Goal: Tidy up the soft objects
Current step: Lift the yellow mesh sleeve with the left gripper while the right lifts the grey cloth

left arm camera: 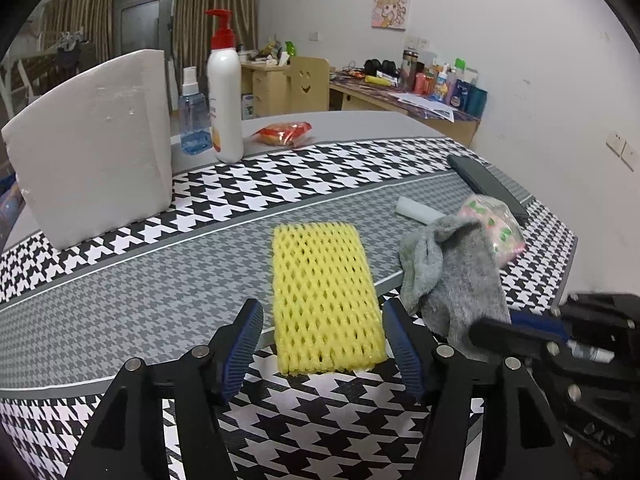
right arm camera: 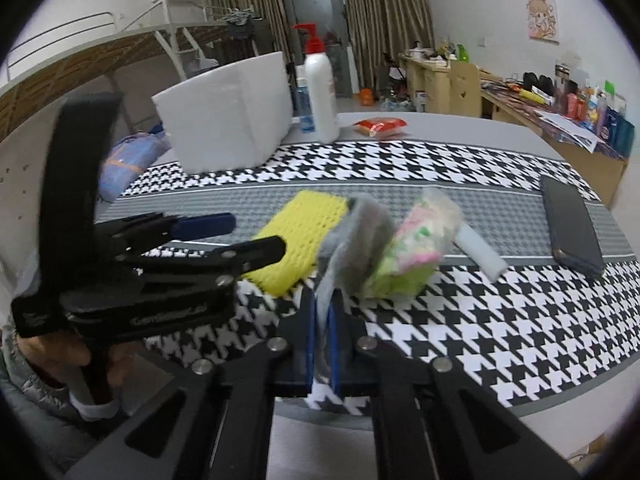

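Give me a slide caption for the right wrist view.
Right gripper shut on grey cloth, yellow foam net beside it.

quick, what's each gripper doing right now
left gripper: open, straddling the yellow foam net, not gripping it
right gripper: shut on the grey cloth
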`<state>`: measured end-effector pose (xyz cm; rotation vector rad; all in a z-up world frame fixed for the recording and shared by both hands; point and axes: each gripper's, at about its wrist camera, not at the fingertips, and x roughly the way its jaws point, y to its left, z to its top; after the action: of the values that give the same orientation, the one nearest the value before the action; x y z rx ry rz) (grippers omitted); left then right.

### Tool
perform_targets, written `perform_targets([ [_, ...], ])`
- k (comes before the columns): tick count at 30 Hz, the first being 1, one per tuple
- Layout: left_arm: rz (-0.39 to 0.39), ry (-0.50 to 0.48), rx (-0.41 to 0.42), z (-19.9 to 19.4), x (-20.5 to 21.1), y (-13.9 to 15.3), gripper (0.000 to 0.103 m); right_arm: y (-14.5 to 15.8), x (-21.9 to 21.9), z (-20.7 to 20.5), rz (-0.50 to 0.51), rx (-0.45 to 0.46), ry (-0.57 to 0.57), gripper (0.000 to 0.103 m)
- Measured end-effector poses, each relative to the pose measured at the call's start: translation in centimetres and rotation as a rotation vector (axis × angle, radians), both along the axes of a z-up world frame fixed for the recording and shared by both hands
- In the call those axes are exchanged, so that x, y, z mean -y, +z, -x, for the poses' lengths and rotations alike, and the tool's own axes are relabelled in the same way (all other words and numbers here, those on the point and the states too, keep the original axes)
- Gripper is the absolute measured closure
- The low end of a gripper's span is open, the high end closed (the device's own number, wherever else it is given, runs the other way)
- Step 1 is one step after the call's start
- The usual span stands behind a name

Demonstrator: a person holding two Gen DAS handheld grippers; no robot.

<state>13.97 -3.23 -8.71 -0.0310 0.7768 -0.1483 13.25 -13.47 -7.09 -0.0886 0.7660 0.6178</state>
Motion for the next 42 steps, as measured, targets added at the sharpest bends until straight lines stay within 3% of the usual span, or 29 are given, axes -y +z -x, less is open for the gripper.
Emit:
perform_targets([
  [2,-0.005,0.005,-0.015,-0.3,0.0,-0.3,0.039,-0.1,0.1,-0.6,0.009,-0.004,-0.029,0.075],
  [3,-0.007,0.009,-0.020,-0.4,0.0,-0.4,0.039,-0.2,0.2,-0.8,0.014,-0.005,-0.043,0.062],
  [4,-0.007,0.011,-0.024,-0.6,-0.1,-0.5,0.039,-0.2,0.4,-1.1,0.009,-0.007,-0.050,0.059],
  [10,-0.006,-0.006,-0.044,-1.1,0.2,-1.0,0.042,-0.3,0.3,-1.5,0.005,-0.010,-0.043,0.059],
  [13,-0.011,-0.018,-0.070,-1.5,0.5,-1.3,0.054,-0.2,0.2,-1.5,0.004,-0.006,-0.040,0.059],
  [23,-0.015,-0.037,-0.072,-1.7,0.7,-1.5,0.074,-0.3,0.0,-2.0,-0.005,-0.020,-0.043,0.059],
  [26,-0.006,-0.043,-0.054,-1.5,0.5,-1.3,0.093,-0.6,-0.1,-2.6,-0.003,-0.039,-0.058,0.059],
  [27,-0.009,-0.043,-0.054,-1.4,0.5,-1.3,0.093,-0.7,-0.2,-2.8,-0.002,-0.043,-0.066,0.059],
  [29,0.000,-0.044,-0.051,-1.3,0.2,-1.2,0.093,-0.7,-0.3,-2.9,0.003,-0.040,-0.071,0.059],
  [31,0.012,-0.048,-0.043,-1.0,-0.1,-1.1,0.093,-0.7,-0.5,-3.1,0.003,-0.040,-0.081,0.082],
  [34,0.018,-0.052,-0.027,-0.7,-0.3,-0.8,0.093,-0.8,-0.6,-3.2,-0.005,-0.060,-0.071,0.093],
  [42,0.044,-0.050,0.020,0.3,-1.1,0.7,0.093,1.1,-0.7,-1.2,-0.032,-0.015,-0.020,0.094],
])
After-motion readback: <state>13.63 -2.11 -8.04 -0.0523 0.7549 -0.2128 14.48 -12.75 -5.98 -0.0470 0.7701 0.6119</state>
